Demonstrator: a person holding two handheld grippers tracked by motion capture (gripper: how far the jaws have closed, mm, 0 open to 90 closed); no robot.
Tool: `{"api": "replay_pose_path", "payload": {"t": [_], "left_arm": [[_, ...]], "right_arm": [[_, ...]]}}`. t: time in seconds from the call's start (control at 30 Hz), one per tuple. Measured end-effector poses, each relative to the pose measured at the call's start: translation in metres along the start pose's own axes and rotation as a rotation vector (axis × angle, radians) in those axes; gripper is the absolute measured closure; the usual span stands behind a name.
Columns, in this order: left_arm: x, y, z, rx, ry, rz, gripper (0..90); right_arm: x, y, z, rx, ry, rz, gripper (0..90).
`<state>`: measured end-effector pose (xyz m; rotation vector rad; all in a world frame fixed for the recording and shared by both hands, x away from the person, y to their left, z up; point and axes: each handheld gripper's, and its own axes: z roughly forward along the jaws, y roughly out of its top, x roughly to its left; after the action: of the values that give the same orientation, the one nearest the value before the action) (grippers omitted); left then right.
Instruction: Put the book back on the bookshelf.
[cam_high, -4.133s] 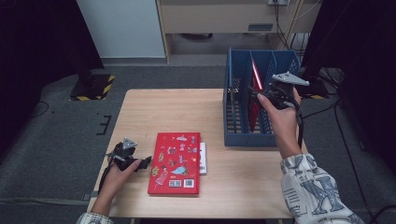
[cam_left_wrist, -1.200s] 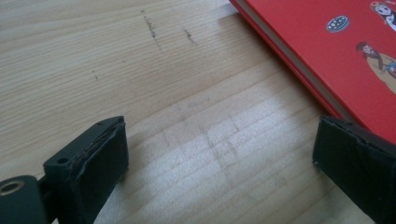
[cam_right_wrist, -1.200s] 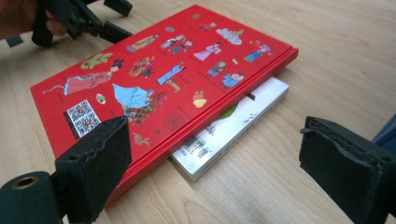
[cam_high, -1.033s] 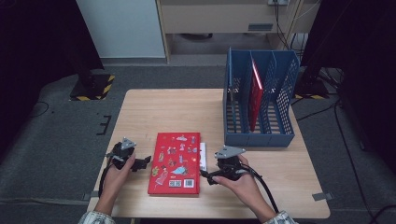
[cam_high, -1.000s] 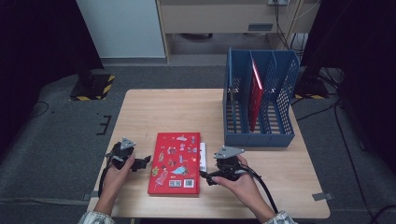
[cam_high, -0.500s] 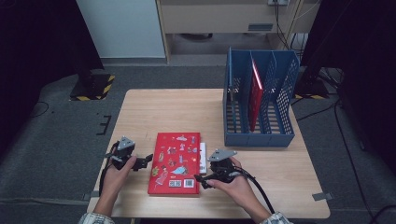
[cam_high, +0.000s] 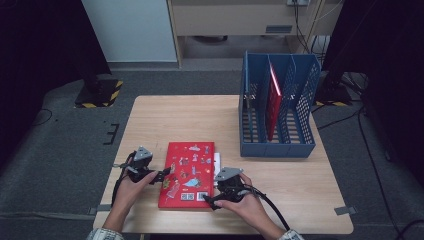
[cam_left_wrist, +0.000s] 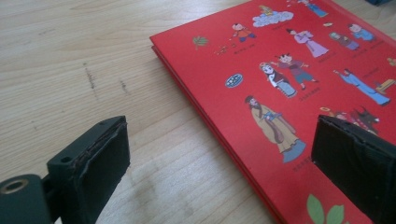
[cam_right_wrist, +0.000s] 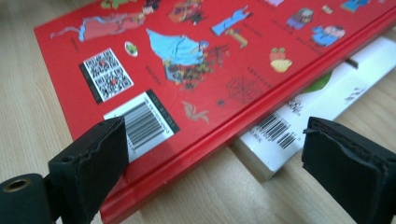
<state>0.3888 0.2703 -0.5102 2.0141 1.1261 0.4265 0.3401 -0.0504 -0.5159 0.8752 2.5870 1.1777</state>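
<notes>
Change since four seconds ago: right gripper (cam_high: 210, 201) has left the blue rack at upper right and now sits low at centre frame, against the red book's near right corner.

Left gripper (cam_high: 166, 174): lower left, jaws spread, straddling the book's left edge.

Red book (cam_high: 187, 173): lower centre, flat on the wooden table (cam_high: 200, 120), illustrated back cover up.

White book (cam_right_wrist: 322, 102): beneath the red book, jutting out past its edge.

Right gripper: jaws spread around that edge, nothing pinched.

Blue rack (cam_high: 278, 146): upper right, one red book (cam_high: 273, 97) upright inside.
</notes>
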Motion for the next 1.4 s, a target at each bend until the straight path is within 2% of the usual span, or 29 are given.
{"api": "replay_pose_path", "payload": {"t": [0.17, 0.27, 0.37, 0.57, 0.67, 1.0, 1.1, 1.27, 1.4], "left_arm": [[-0.003, 0.003, 0.002, -0.004, -0.018, 0.008, 4.2], [-0.005, 0.004, 0.003, -0.02, -0.037, -0.002, 4.3], [-0.005, 0.005, 0.004, -0.016, -0.046, -0.009, 4.3], [-0.007, 0.004, 0.007, -0.009, -0.057, -0.005, 4.2], [-0.008, 0.004, 0.009, -0.002, -0.061, -0.001, 4.1], [-0.01, 0.003, 0.018, 0.036, -0.103, 0.007, 3.9], [-0.011, 0.003, 0.022, 0.029, -0.132, -0.006, 3.5], [-0.011, 0.003, 0.025, 0.035, -0.156, -0.029, 3.5], [-0.009, 0.003, 0.027, 0.032, -0.176, -0.027, 3.0]], "right_arm": [[0.001, -0.002, 0.002, -0.003, 0.002, -0.002, 7.0], [-0.001, -0.005, 0.003, -0.011, 0.009, 0.017, 5.8], [-0.003, -0.007, 0.004, -0.018, 0.022, 0.041, 5.6], [-0.003, -0.008, 0.005, -0.013, 0.017, 0.039, 5.5], [-0.001, -0.009, 0.007, -0.001, 0.007, 0.023, 5.1], [-0.001, -0.011, 0.009, 0.002, -0.001, 0.019, 4.5], [-0.001, -0.011, 0.009, 0.001, 0.0, 0.02, 4.4], [-0.001, -0.012, 0.009, 0.002, 0.002, 0.021, 4.3], [-0.002, -0.012, 0.009, 0.002, 0.004, 0.021, 4.2]]}}
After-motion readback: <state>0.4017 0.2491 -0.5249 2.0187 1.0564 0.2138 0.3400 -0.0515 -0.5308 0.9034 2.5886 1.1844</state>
